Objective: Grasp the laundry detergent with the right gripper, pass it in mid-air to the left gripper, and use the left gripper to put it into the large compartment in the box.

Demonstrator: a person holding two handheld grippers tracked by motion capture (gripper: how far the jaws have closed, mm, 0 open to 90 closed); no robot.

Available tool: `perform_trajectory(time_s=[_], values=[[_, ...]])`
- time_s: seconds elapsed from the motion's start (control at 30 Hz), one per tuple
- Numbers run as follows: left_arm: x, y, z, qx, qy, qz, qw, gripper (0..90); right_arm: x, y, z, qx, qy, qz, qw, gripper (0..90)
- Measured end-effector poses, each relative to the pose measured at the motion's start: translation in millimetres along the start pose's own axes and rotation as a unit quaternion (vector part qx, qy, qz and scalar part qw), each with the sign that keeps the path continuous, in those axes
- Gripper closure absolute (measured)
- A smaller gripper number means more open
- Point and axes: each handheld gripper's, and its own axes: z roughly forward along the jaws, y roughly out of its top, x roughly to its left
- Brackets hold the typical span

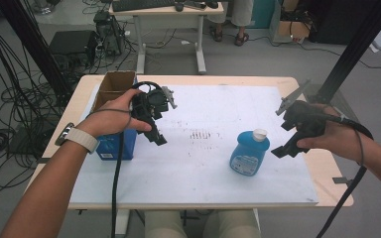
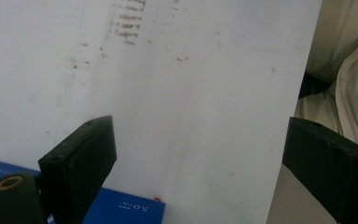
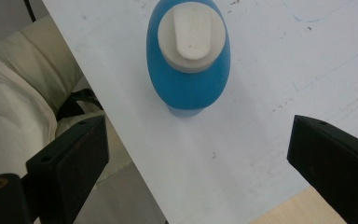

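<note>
The blue bottle (image 1: 249, 152) with a white cap stands upright on the white board (image 1: 203, 173) that covers the tabletop (image 1: 322, 168), and I take it as the landmark. The right tongs (image 1: 284, 150) hang just to the right of the bottle, spread wide with nothing between the jaws. In the right gripper view the bottle (image 3: 189, 60) lies ahead of them. The left tongs (image 1: 158, 139) wait well to the left of the bottle, also released and empty (a blue box (image 1: 115, 145) is under that hand). I judge the step is the approach; next the right tongs must go lower around the bottle body, then clench.
</note>
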Motion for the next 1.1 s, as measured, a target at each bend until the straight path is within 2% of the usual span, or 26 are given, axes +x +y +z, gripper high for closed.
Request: perform_trajectory(time_s=[0.03,0.1,0.33,0.43,0.5,0.53,0.6,0.7,0.8,0.83,0.87,0.9,0.93,0.97,1.0,1.1], values=[[-0.2,-0.8,2.2,-0.013,0.0,-0.002,0.9999,10.1,0.0,0.0,0.0,0.0,0.0,0.0,1.0,5.6],[-0.2,0.1,-0.3,0.001,0.002,0.001,1.0,10.1,-0.7,-3.2,1.8,-0.006,0.0,0.005,1.0,5.3],[-0.6,-1.2,-1.5,-0.001,0.007,0.004,1.0,10.1,-0.1,-9.0,7.9,-0.024,0.001,0.005,0.9997,5.3],[-1.2,-1.7,-1.6,-0.001,0.009,0.002,1.0,10.1,-0.7,-12.4,11.1,-0.034,0.004,0.009,0.9994,5.4],[-1.6,-1.8,-0.9,-0.001,0.007,0.0,1.0,10.1,-0.3,-14.2,12.8,-0.048,0.008,0.02,0.9986,5.4],[-1.3,-1.7,-0.8,0.0,0.007,0.004,1.0,10.1,-0.6,-15.3,13.5,-0.055,0.009,0.022,0.9982,5.4],[-1.7,-1.6,-0.3,0.001,0.007,0.001,1.0,10.1,-2.4,-16.6,13.7,-0.049,0.006,0.009,0.9987,5.4],[-1.5,-1.7,-0.3,0.0,0.007,0.001,1.0,10.1,-2.5,-19.8,18.4,-0.052,0.008,0.012,0.9985,5.3],[-1.4,-1.8,-0.1,-0.001,0.008,0.001,1.0,10.1,-0.7,-23.2,24.1,-0.06,0.008,0.026,0.9978,5.3],[-1.4,-1.7,0.1,-0.001,0.009,0.002,1.0,10.1,-2.8,-24.9,25.9,-0.064,0.005,0.013,0.9978,5.2],[-1.4,-1.6,0.4,0.0,0.009,0.001,1.0,10.1,-2.3,-26.3,27.6,-0.069,0.003,0.018,0.9975,4.9],[-1.4,-1.5,1.0,0.0,0.008,0.0,1.0,10.1,-5.4,-28.0,31.7,-0.081,0.008,0.002,0.9967,5.1],[-1.4,-1.5,1.0,0.0,0.008,0.0,1.0,10.1,-5.4,-28.0,31.7,-0.081,0.008,0.002,0.9967,5.1],[-1.1,-1.4,0.9,0.0,0.008,0.002,1.0,10.1,-4.2,-29.9,32.9,-0.084,0.008,0.014,0.9963,4.6],[-1.1,-1.5,1.1,-0.001,0.008,0.001,1.0,10.1,-5.0,-31.9,36.4,-0.098,0.013,0.012,0.9951,4.6],[-0.9,-1.8,1.3,-0.001,0.009,0.0,1.0,10.1,-4.7,-34.6,38.6,-0.109,0.012,0.019,0.9938,4.1]])
